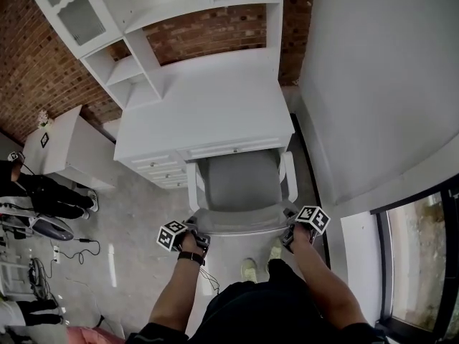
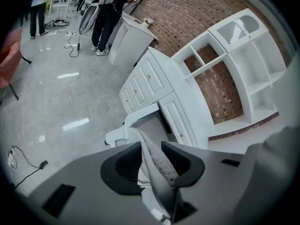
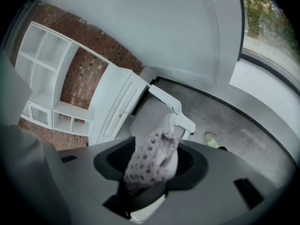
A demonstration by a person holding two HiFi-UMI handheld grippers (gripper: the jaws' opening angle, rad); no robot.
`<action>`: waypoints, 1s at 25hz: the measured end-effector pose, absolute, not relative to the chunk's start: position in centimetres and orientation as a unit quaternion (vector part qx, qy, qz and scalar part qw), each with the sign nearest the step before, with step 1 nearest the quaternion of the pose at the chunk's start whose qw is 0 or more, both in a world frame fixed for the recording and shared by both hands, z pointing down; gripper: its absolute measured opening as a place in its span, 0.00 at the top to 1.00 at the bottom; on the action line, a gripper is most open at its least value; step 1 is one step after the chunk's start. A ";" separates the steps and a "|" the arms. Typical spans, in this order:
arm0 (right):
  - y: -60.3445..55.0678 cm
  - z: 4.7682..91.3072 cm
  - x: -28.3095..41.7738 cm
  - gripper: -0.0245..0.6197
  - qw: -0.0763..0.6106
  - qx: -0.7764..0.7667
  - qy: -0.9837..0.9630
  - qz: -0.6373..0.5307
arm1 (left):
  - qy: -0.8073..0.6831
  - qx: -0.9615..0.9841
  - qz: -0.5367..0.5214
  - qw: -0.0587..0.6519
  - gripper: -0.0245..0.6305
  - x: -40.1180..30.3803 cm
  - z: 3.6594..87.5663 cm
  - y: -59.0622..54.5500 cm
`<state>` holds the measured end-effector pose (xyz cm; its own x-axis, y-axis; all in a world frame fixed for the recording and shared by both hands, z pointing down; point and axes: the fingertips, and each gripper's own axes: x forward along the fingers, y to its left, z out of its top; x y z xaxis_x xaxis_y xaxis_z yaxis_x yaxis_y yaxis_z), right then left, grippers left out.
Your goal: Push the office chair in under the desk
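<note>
The office chair has a grey seat and white armrests, and its seat front sits in the knee gap of the white desk. The grey backrest's top edge faces me. My left gripper is shut on the backrest's left end, whose thin mesh edge runs between the jaws. At the right end my right gripper is shut on the backrest corner, and the perforated mesh fills the gap. The right gripper view also shows an armrest beside the desk front.
A white hutch stands on the desk against a brick wall. A white wall and a window close off the right. At the left are a low white cabinet, standing people and floor cables.
</note>
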<state>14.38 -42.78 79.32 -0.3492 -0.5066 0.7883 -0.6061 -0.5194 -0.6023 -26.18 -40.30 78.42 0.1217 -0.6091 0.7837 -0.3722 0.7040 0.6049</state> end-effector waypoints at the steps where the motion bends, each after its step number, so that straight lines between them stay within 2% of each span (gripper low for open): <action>1: -43.3 79.2 14.5 0.68 0.038 0.568 -0.489 0.661 | -0.656 0.373 -0.093 0.649 0.78 -26.1 78.4 -40.8; 16: -45.9 79.3 14.1 0.68 0.051 0.564 -0.495 0.659 | -0.656 0.375 -0.112 0.646 0.77 -26.3 78.3 -43.2; 25: -45.9 78.8 14.0 0.61 0.048 0.551 -0.527 0.645 | -0.641 0.423 -0.084 0.635 0.69 -25.9 77.7 -43.5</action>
